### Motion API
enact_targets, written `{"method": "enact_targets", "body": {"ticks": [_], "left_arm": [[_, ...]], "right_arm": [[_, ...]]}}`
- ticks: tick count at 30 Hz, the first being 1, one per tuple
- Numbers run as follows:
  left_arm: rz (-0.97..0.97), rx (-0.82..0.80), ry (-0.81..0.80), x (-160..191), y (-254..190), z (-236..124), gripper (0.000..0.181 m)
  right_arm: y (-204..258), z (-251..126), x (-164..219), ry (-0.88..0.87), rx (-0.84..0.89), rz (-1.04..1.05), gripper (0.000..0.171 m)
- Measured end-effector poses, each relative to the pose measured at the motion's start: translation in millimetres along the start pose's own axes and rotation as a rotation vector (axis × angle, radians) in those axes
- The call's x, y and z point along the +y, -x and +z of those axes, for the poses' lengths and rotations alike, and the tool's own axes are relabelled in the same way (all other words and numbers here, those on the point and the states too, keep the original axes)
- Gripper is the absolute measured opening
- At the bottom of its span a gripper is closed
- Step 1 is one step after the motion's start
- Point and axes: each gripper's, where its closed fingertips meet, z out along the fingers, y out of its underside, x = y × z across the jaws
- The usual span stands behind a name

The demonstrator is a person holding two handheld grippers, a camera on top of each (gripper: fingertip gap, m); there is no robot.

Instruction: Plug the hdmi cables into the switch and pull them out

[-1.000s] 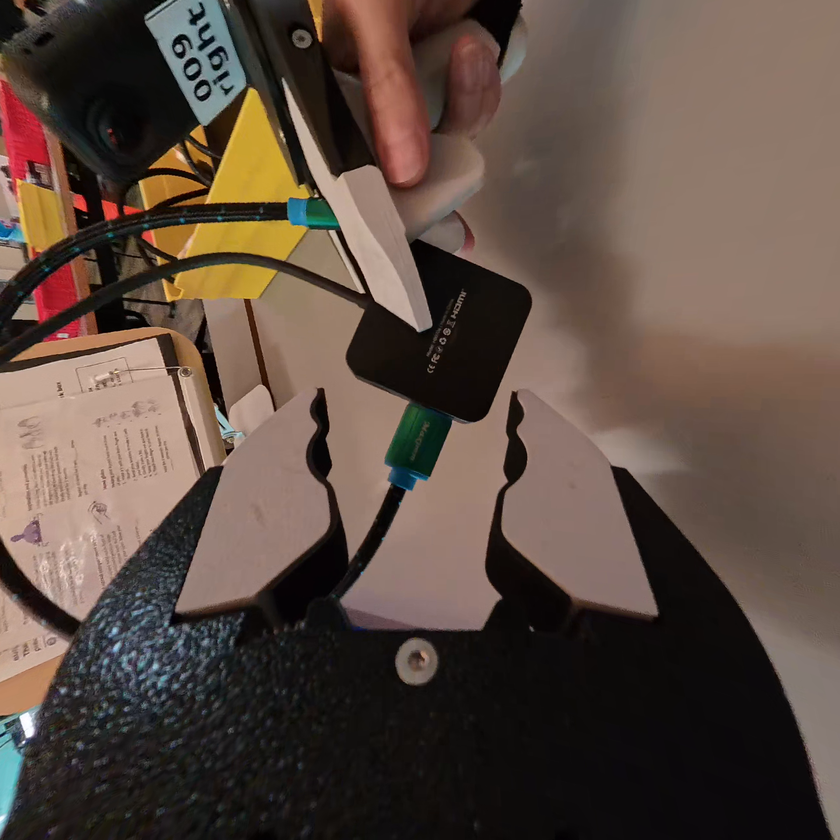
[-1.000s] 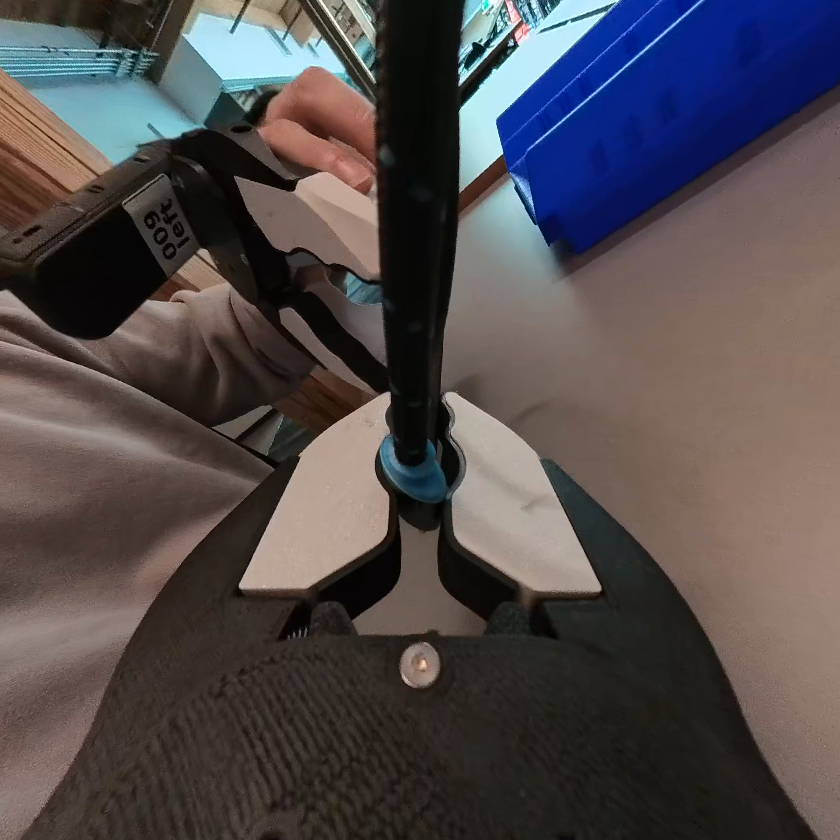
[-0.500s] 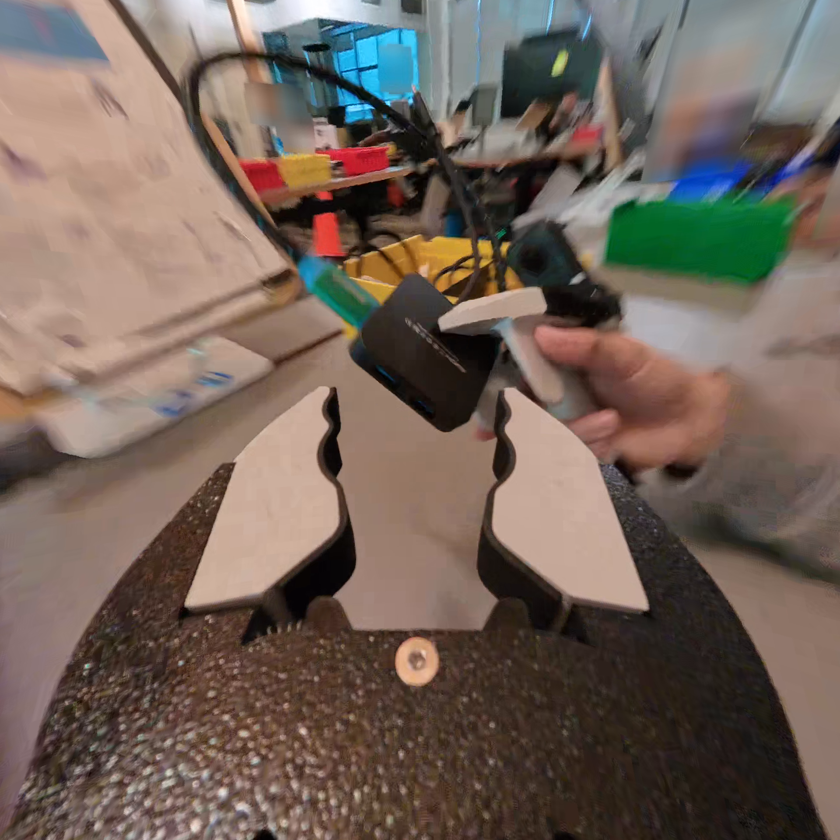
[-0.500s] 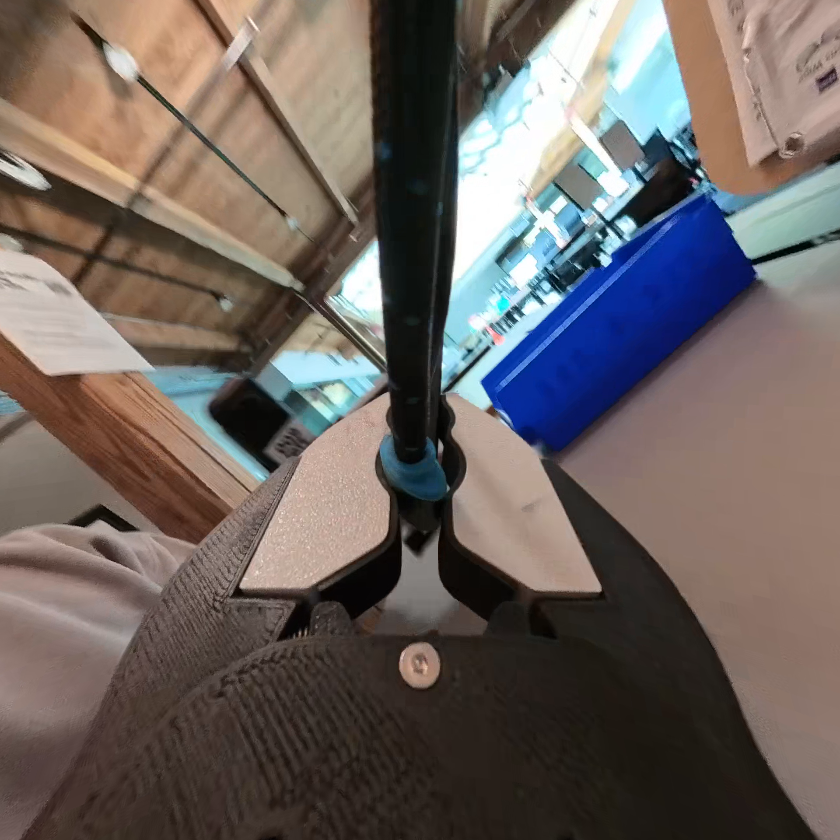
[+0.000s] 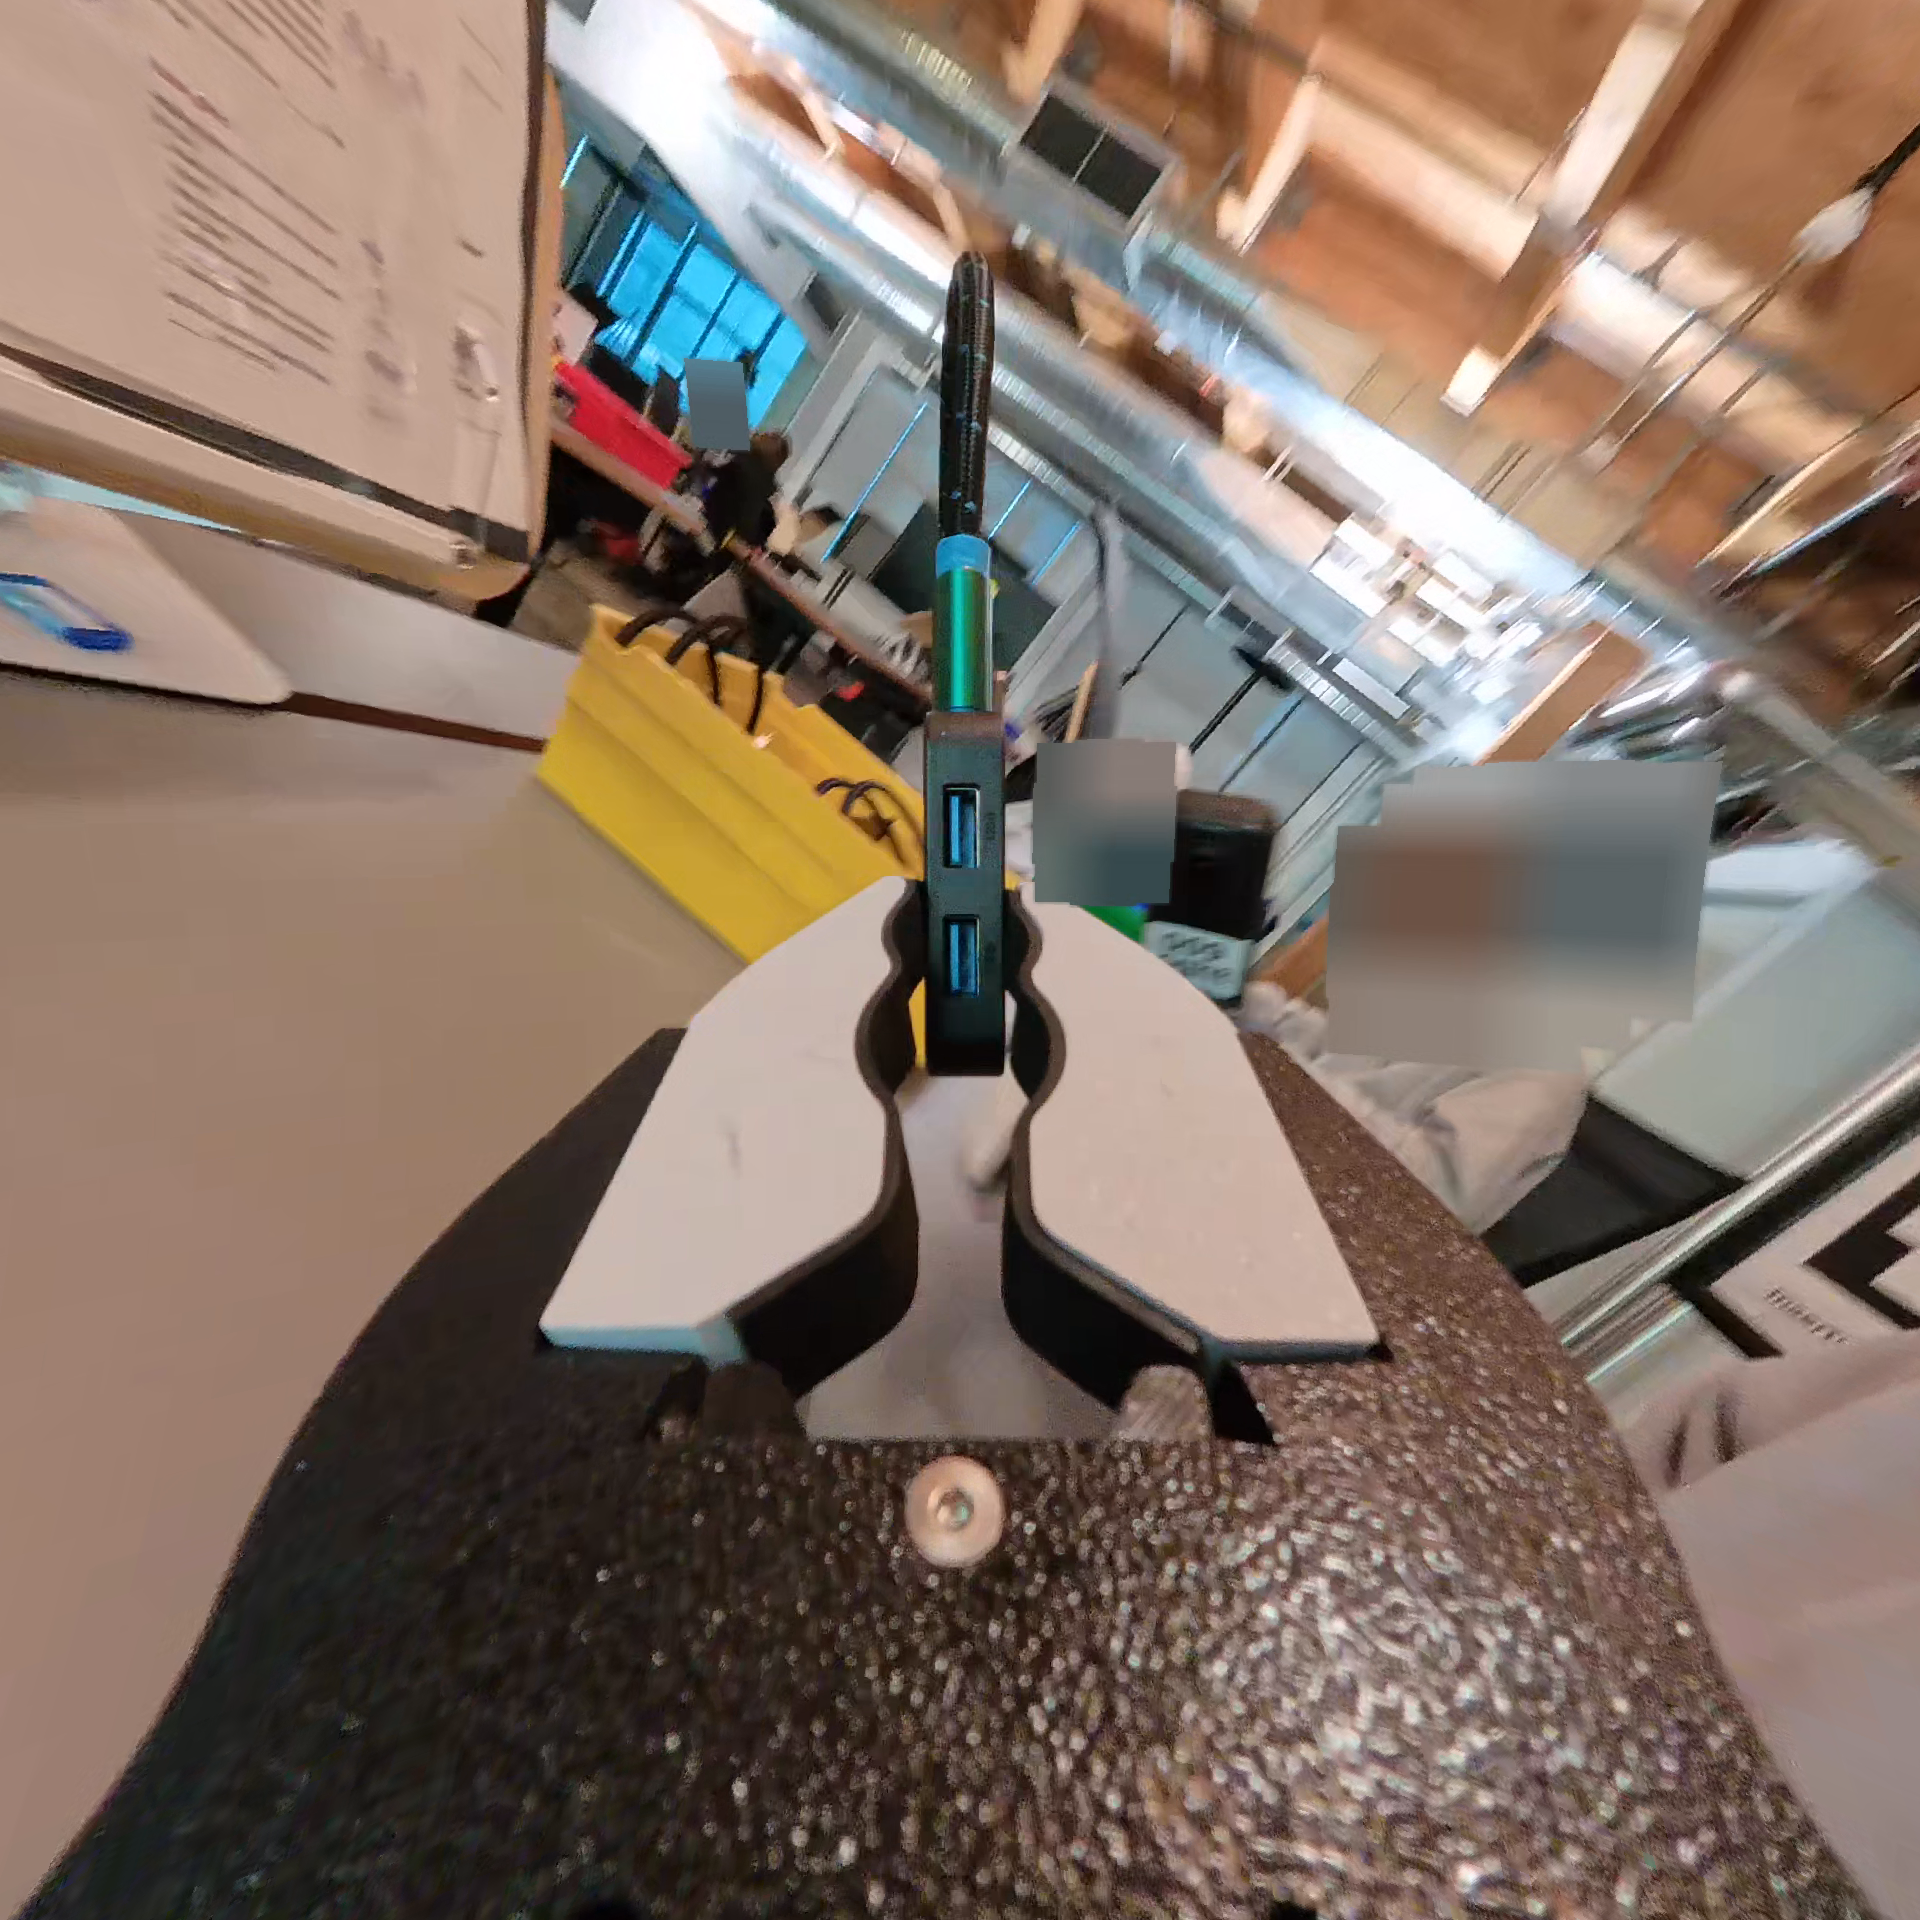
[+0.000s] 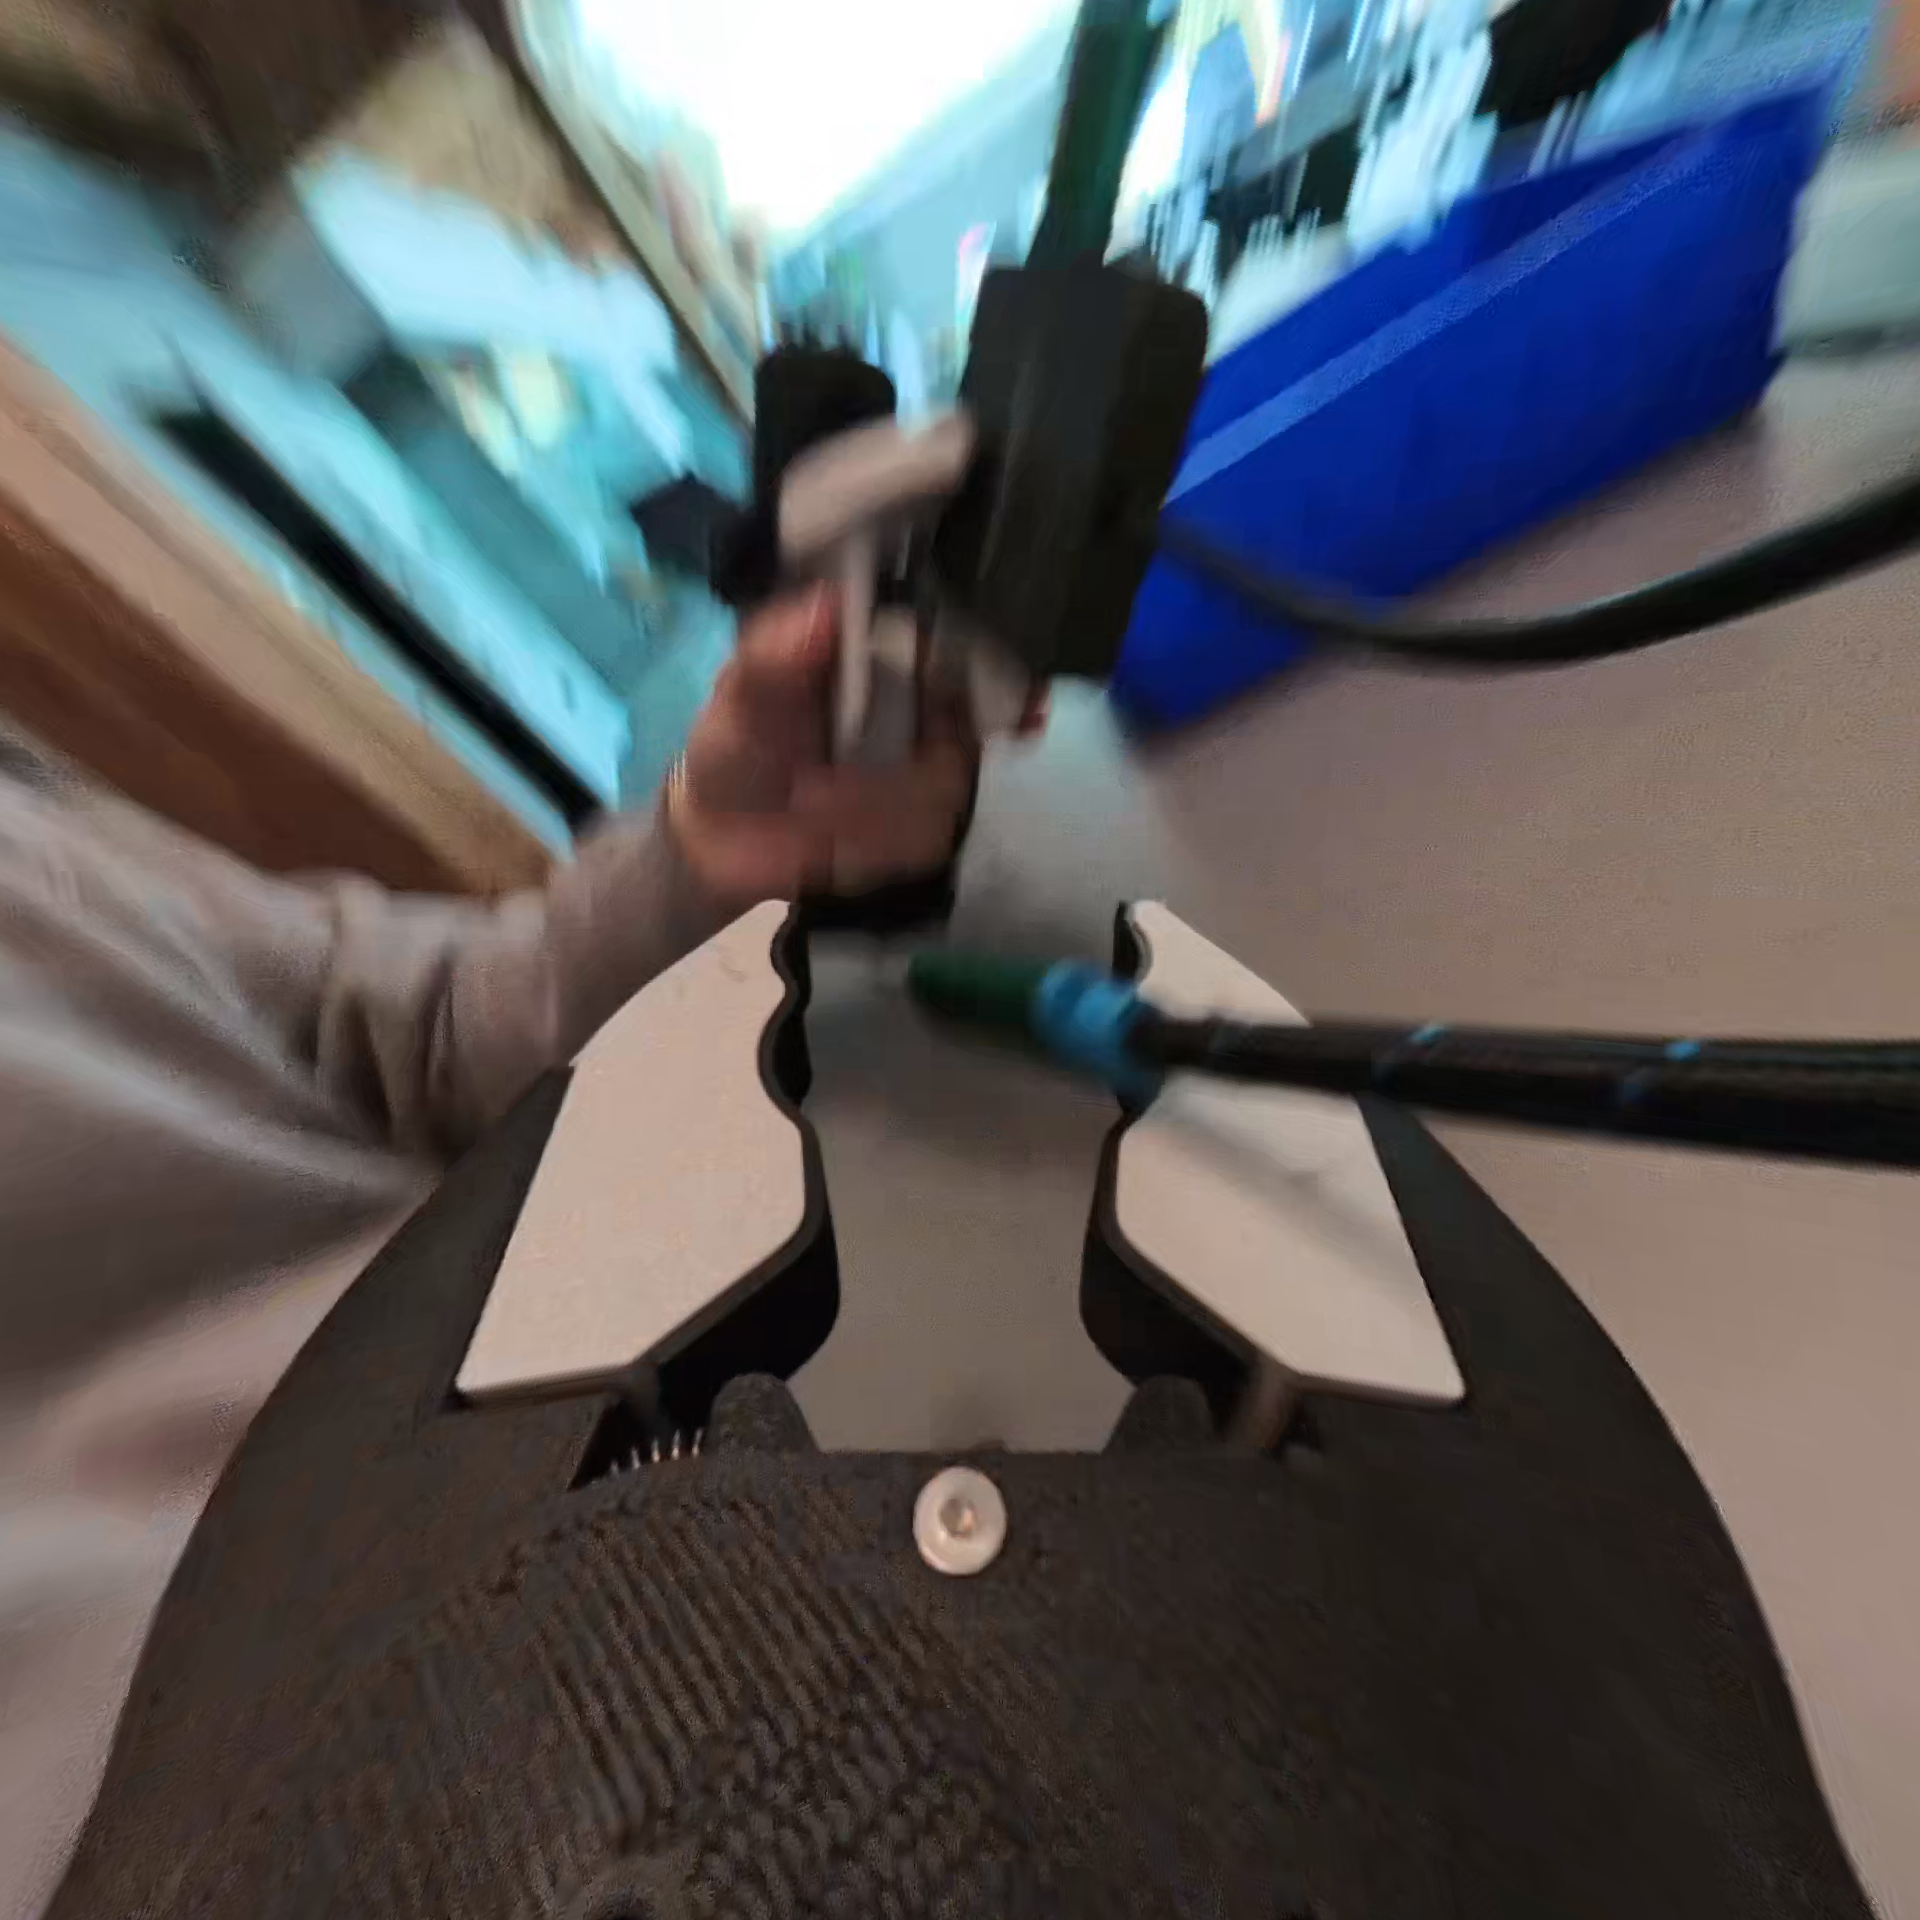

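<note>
In the left wrist view my left gripper point(image 5: 964, 904) is shut on the black switch point(image 5: 966, 831), held edge-on with two blue ports facing me. A green HDMI plug point(image 5: 964, 639) with a black braided cable point(image 5: 964, 395) sits in the switch's top end. In the blurred right wrist view my right gripper point(image 6: 958, 925) is open. A second green plug point(image 6: 977, 992) with a blue collar lies crosswise between its fingertips, unplugged, and its braided cable point(image 6: 1507, 1070) runs off right over the right finger. The switch point(image 6: 1070, 468) shows farther off above a hand point(image 6: 790, 769).
A yellow bin point(image 5: 727, 790) with cables stands behind the switch, and a board with paper sheets point(image 5: 260, 239) at the left. A blue bin point(image 6: 1455, 364) stands at the back right on the grey table point(image 6: 1558, 883). A thin black cable point(image 6: 1558, 623) leads right from the switch.
My left gripper has closed on the switch, which it was not holding before. My right gripper, which was shut on a plug's blue collar, has opened and that plug is now loose.
</note>
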Motion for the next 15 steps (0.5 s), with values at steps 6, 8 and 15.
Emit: {"method": "enact_targets", "body": {"ticks": [6,8,15], "left_arm": [[0.087,-0.106,0.224,-6,18,-18,0.014],[0.055,-0.081,0.323,0,15,-16,0.014],[-0.022,0.038,0.589,19,-6,-6,0.014]], "right_arm": [[38,-33,-3,0.278,0.245,-0.725,0.048],[40,-39,-61,0.149,0.526,-1.143,0.066],[3,-2,-67,0.555,0.472,-1.763,0.079]]}}
